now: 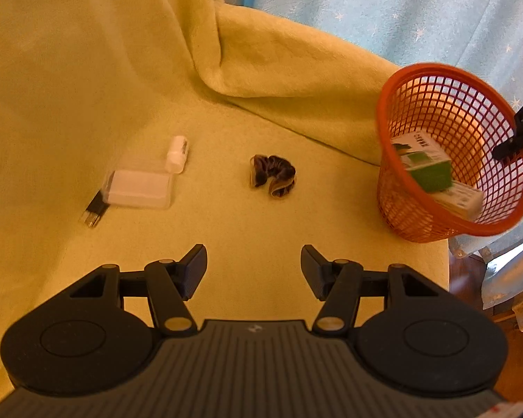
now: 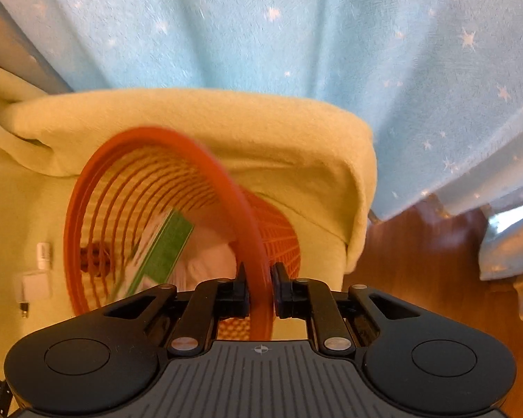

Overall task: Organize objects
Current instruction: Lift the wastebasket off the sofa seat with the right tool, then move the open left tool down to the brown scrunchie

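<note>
Orange mesh basket sits at the right end of the yellow-green blanket, tilted, mouth toward the cameras. Right gripper has its jaws narrowed onto the basket rim, pinching it. Judged light, thin plastic, somewhat flexible; the rim is the stiffest hold, the lattice wall would likely flex. Inside the basket: two green-and-white boxes, likely light card, free to slide when it tips. Left gripper hovers with jaws wide, empty. Left of the basket lies a dark scrunchie, soft, easy to pinch anywhere; farther left a clear plastic case, smooth, possibly slippery.
</note>
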Action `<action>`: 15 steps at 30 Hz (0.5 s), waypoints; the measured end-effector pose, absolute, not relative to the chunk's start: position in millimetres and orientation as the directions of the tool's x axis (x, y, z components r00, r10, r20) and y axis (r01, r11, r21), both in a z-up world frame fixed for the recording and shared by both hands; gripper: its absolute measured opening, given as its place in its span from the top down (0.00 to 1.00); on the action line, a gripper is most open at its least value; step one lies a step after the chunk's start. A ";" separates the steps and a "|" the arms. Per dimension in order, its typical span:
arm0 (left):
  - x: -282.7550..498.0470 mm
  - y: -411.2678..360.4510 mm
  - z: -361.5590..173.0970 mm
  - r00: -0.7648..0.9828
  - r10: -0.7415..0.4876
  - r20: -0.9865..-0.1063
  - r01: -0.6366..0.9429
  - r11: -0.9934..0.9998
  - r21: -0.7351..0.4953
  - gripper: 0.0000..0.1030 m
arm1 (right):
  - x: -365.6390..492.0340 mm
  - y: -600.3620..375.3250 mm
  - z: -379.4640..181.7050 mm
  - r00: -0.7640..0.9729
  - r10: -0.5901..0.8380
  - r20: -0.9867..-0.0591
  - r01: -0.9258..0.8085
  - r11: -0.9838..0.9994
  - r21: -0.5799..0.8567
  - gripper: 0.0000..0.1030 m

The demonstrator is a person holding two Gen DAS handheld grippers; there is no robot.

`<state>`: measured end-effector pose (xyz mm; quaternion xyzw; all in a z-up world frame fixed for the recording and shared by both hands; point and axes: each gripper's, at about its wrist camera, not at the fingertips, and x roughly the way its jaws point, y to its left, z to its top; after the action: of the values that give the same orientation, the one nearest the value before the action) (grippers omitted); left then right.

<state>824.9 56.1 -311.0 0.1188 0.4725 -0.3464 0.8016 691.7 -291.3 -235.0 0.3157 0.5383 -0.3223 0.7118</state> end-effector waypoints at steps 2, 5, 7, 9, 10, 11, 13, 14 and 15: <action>829.0 48.8 -315.4 0.310 -0.450 -0.838 0.681 0.719 -0.135 0.47 | 694.0 -290.6 -237.2 0.206 -0.138 -0.969 0.819 0.566 0.094 0.90; 835.3 36.3 -323.0 0.299 -0.458 -0.837 0.702 0.700 -0.132 0.47 | 702.4 -290.3 -235.6 0.214 -0.146 -0.966 0.814 0.574 0.094 0.89; 838.6 27.3 -327.4 0.299 -0.455 -0.839 0.722 0.683 -0.114 0.47 | 708.1 -291.0 -234.3 0.214 -0.147 -0.966 0.812 0.576 0.092 0.89; 842.2 19.8 -331.8 0.295 -0.453 -0.841 0.733 0.672 -0.105 0.47 | 715.1 -291.0 -233.7 0.211 -0.149 -0.966 0.811 0.578 0.088 0.88; 844.0 16.8 -334.0 0.292 -0.455 -0.841 0.735 0.669 -0.107 0.47 | 717.8 -291.8 -233.9 0.208 -0.150 -0.967 0.809 0.581 0.085 0.88; 845.7 14.1 -336.5 0.288 -0.454 -0.843 0.736 0.668 -0.108 0.47 | 721.8 -292.9 -234.0 0.209 -0.152 -0.966 0.808 0.583 0.083 0.88; 848.2 8.5 -341.4 0.283 -0.446 -0.849 0.738 0.667 -0.104 0.47 | 727.9 -294.9 -234.8 0.206 -0.158 -0.966 0.801 0.594 0.074 0.88; 849.2 5.8 -343.6 0.284 -0.441 -0.851 0.739 0.666 -0.099 0.47 | 730.9 -296.2 -234.7 0.207 -0.161 -0.965 0.798 0.598 0.071 0.88; 850.1 3.2 -345.3 0.284 -0.435 -0.854 0.741 0.665 -0.092 0.47 | 733.1 -298.1 -234.9 0.208 -0.161 -0.965 0.797 0.600 0.072 0.88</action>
<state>850.1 3.2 -345.3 0.1643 0.4662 -0.3750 0.7843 733.1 -298.1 -234.9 0.2980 0.5333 -0.3338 0.7179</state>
